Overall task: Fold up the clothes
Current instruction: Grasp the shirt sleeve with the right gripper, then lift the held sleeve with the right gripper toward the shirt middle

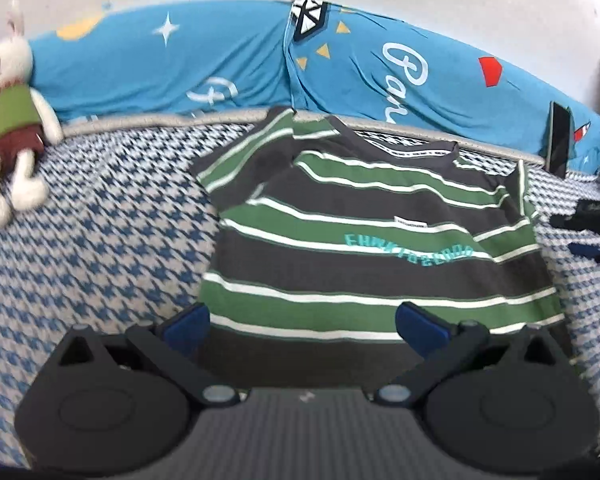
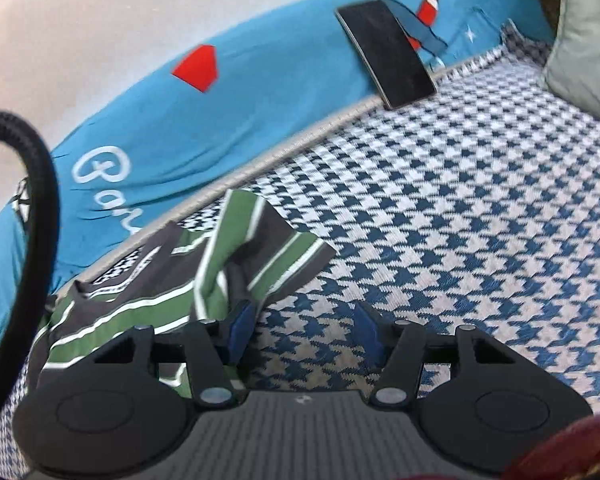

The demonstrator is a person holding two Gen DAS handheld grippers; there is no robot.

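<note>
**Both tongs open over a striped shirt on a bed**

Nearest the camera, the left gripper (image 1: pixel 302 326) hung with its blue-padded fingers (image 1: pixel 420 326) spread wide, holding nothing, above the lower hem of a green, grey and white striped T-shirt (image 1: pixel 360 248). The right gripper (image 2: pixel 305 332) was also parted and empty, its left pad (image 2: pixel 242 326) just beside the shirt's rumpled sleeve (image 2: pixel 268 256), the other over bare bedding. The shirt lay front-up and mostly flat on a blue-and-white houndstooth bedspread (image 1: pixel 112 232), collar toward a long blue bolster (image 1: pixel 220 64). A dark phone (image 2: pixel 386 52) leaned against that bolster. A stuffed rabbit (image 1: pixel 10 120) lay at far left.
</note>
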